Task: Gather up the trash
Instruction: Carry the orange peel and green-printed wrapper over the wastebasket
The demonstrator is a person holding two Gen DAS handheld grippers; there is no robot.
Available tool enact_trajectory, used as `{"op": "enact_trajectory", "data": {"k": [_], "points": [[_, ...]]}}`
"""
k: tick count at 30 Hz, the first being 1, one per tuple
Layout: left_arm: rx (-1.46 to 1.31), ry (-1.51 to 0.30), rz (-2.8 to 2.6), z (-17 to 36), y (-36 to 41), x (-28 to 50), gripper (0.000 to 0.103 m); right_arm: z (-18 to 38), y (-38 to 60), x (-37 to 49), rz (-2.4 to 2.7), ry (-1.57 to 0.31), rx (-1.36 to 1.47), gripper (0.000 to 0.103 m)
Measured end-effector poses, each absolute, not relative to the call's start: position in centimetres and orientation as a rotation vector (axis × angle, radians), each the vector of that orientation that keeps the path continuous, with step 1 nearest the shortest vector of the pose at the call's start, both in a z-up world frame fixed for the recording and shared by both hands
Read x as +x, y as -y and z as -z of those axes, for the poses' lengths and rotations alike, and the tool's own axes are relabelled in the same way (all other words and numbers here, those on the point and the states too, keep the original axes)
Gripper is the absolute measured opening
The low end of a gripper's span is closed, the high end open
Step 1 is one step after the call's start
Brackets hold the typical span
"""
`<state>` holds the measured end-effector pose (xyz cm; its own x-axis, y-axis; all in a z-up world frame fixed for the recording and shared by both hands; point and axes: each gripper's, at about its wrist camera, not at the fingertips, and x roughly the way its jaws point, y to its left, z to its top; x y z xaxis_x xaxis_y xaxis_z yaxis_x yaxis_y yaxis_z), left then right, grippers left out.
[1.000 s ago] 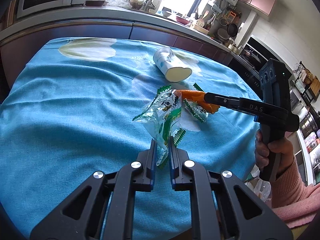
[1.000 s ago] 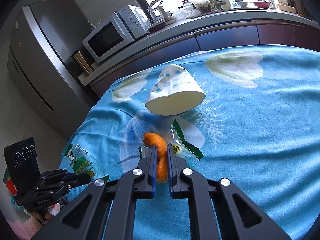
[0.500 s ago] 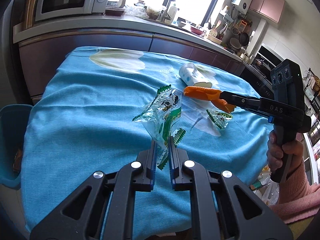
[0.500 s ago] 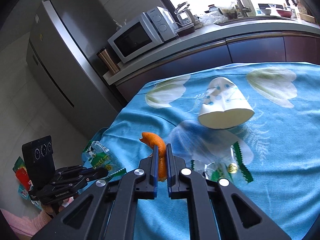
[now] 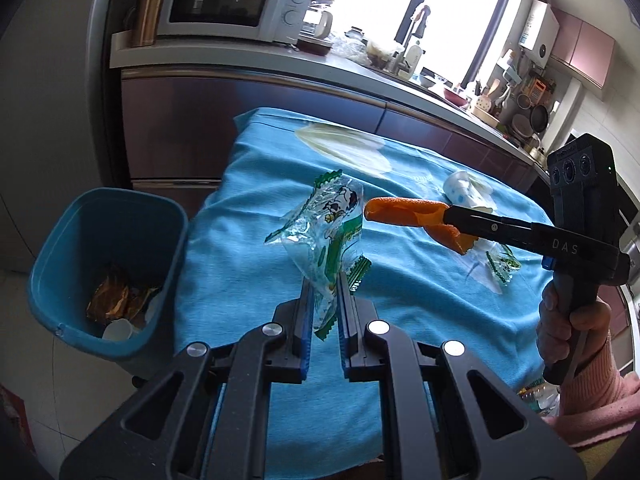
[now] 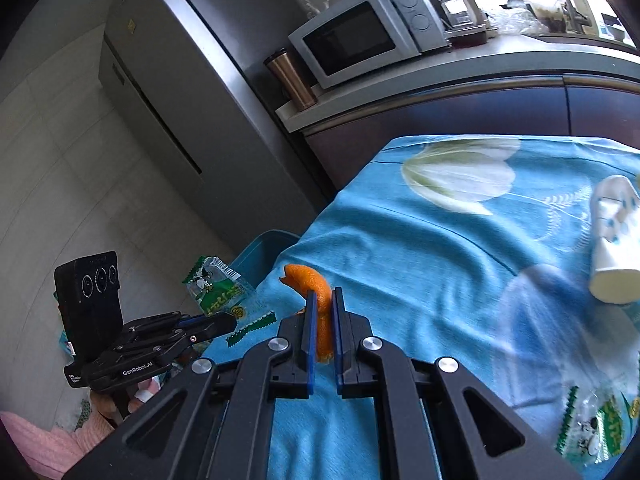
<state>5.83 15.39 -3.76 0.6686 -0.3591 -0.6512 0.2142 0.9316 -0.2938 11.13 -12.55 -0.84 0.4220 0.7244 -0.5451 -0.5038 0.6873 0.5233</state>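
- left gripper (image 5: 323, 280) clamped on a clear green-printed snack wrapper (image 5: 326, 232) — pinched by its lower end so the rest stands free above the jaws, mid-frame in the left wrist view, held up off the blue cloth
- right gripper (image 6: 322, 300) clamped on a strip of orange peel (image 6: 316, 292), squeezed at mid-length so both ends stick out; centre of the right wrist view
- both pieces are held clear of the counter (image 5: 248, 248), probably so they can be carried over its edge to the blue bin (image 5: 52, 248) at lower left of the left wrist view
- bin stands on the floor just beside the counter's left edge, open top, some trash already in it
- wrapper long axis: roughly upright in the left wrist view, leaning toward upper right, crumpled
- peel long axis: in the left wrist view near level, free tip pointing left toward the wrapper, nearly touching it — can't tell if it does; the end behind the jaws droops
- still lying on the cloth: white dotted paper cup (image 6: 614, 256) on its side at the right edge, open mouth toward the bottom of the frame, and a second small wrapper (image 6: 588, 428) at lower right
- judgement: carry stage, drop into the bin comes next; two items left
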Motion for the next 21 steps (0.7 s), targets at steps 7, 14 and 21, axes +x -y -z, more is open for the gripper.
{"op": "enact_trajectory", "data": {"k": [7, 14, 21], "points": [[-0.234, -0.766, 0.221, 3.6, -20.6, 5.7, 0.011, 0.3, 7.6, 12.3, -0.859, -0.838, 0.251, 0.006], [-0.27, -0.787, 0.131, 4.6, -24.8, 6.0, 0.011, 0.1, 3.6, 13.5, -0.902, -0.852, 0.213, 0.006], [-0.273, -0.823, 0.06, 6.2, -27.5, 6.8, 0.011, 0.2, 0.5, 14.2, -0.926, -0.877, 0.182, 0.006]]}}
